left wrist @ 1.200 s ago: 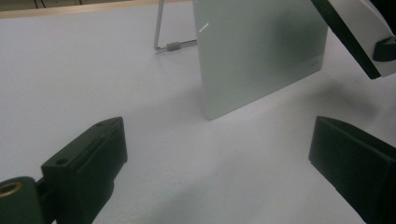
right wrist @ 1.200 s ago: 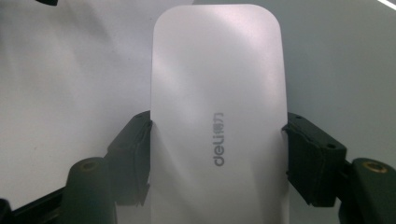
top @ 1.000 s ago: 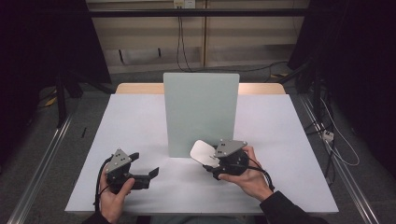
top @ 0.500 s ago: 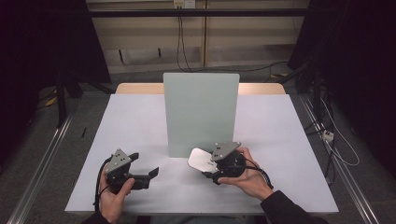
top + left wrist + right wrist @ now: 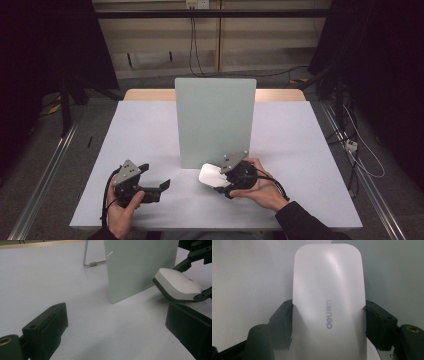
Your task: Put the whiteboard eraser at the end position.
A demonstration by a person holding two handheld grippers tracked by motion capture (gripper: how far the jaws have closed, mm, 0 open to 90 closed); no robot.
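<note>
A white computer mouse (image 5: 211, 175) with a dark underside is held between the jaws of my right gripper (image 5: 221, 179), just in front of the upright pale green board (image 5: 215, 120). In the right gripper view the mouse (image 5: 328, 302) stands between the two black pads (image 5: 284, 323), which press on its sides. From the left gripper view the mouse (image 5: 178, 285) is tilted, nose down, close over the white table (image 5: 50, 282). My left gripper (image 5: 154, 178) rests at the front left, open, with nothing between its fingers (image 5: 47, 325).
The board (image 5: 140, 265) stands on a thin wire stand (image 5: 87, 262) in the middle of the white table (image 5: 140, 130). Dark floor, rails and cables surround the table. Bare tabletop lies left and right of the board.
My right gripper has carried the mouse a little toward the table's front edge and lower. The left gripper has stayed where it was.
</note>
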